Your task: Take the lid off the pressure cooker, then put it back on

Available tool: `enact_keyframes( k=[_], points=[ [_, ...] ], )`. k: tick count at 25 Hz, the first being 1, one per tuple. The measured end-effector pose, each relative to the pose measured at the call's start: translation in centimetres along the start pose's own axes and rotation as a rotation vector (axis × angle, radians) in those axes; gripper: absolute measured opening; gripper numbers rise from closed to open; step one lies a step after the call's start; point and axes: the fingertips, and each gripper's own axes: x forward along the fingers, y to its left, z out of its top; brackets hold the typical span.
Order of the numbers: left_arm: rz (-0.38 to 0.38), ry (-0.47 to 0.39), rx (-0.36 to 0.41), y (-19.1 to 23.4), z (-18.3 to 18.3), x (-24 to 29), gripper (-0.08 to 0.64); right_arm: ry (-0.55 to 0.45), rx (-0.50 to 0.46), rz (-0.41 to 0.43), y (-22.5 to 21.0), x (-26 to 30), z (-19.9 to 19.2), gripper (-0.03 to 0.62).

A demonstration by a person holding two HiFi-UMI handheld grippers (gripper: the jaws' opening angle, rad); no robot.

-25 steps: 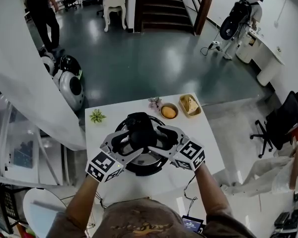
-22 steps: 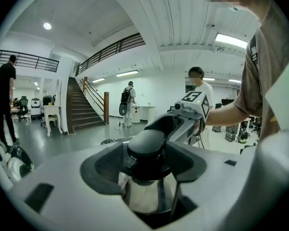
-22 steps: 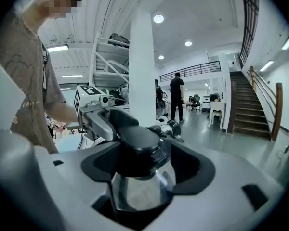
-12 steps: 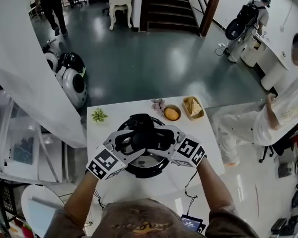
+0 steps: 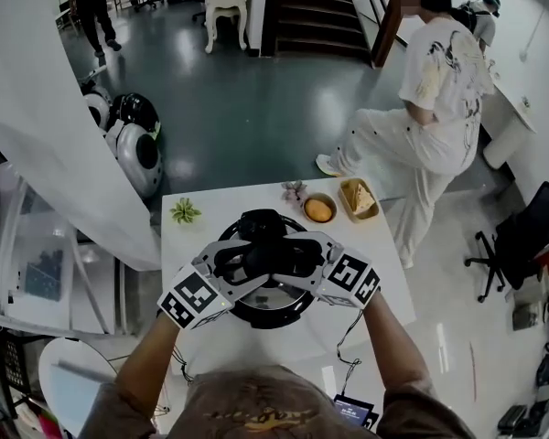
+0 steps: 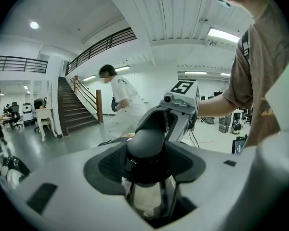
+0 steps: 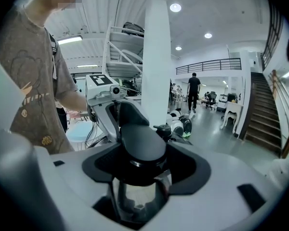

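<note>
The black pressure cooker (image 5: 276, 315) stands mid-table with its lid on. The lid's black handle (image 5: 262, 230) runs across the top. My left gripper (image 5: 247, 262) reaches in from the left and my right gripper (image 5: 293, 256) from the right, facing each other over the lid's centre. In the left gripper view the domed handle (image 6: 147, 146) sits between the black pads (image 6: 106, 165), over the steel lid (image 6: 147, 198). The right gripper view shows the same handle (image 7: 142, 141) between its pads (image 7: 190, 170). Both pairs of jaws have just been closing around the handle; I see no firm pinch.
On the white table (image 5: 384, 273) behind the cooker are a small green plant (image 5: 185, 211), a bowl with an orange thing (image 5: 318, 209) and a yellow tray of food (image 5: 358, 198). A person in white (image 5: 421, 108) walks past the table's far right corner.
The person in white has walked from the right side to just behind the table. Both grippers stay at the lid handle, jaws a little narrower.
</note>
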Motion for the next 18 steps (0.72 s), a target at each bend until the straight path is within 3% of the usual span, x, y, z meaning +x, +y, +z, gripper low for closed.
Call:
enact_keyframes(
  k=[6, 18],
  points=[
    [-0.049, 0.003, 0.01, 0.14, 0.03, -0.11, 0.252, 0.014, 0.029, -0.048, 0.06, 0.11, 0.09, 0.291],
    [-0.228, 0.0, 0.06, 0.29, -0.22, -0.22, 0.252, 0.067, 0.131, -0.181, 0.37, 0.35, -0.07, 0.291]
  ],
)
